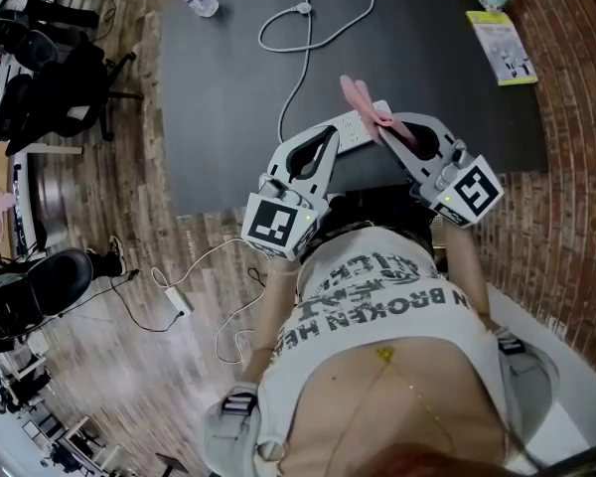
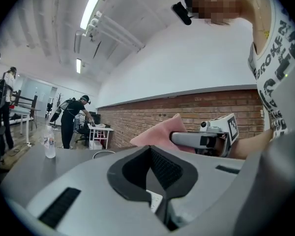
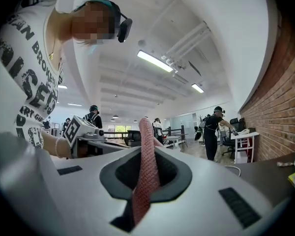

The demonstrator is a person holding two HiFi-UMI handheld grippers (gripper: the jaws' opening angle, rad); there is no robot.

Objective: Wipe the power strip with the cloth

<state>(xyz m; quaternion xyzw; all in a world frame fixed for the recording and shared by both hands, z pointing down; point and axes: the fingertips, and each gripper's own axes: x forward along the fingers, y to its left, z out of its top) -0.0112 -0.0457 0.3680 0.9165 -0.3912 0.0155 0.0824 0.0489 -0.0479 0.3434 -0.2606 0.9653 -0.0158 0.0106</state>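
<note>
The left tongs point(image 1: 328, 135) are pressed together on one end of the power strip point(image 1: 356, 127); in the left gripper view we see a corner of its white, slotted plastic wedged low between the dark, mesh-textured pads. The right tongs point(image 1: 389, 129) are clamped on the cloth point(image 3: 146, 166), a pink waffle-knit fabric that runs up the seam between the jaws as a narrow folded band and stands out past their tips.

From the head view, the strip is a flat white bar held over the near edge of the matte dark table point(image 1: 228, 97). Its long axis runs from lower left, at the left tongs, to upper right. There the cloth crosses its end and flares into a soft, crumpled point.

A thin pale cable point(image 1: 300, 63) comes out from behind the left tongs and lies in a loop on the table.

Both tongs have smooth grey shells and carry a cube with black-and-white square markers.
</note>
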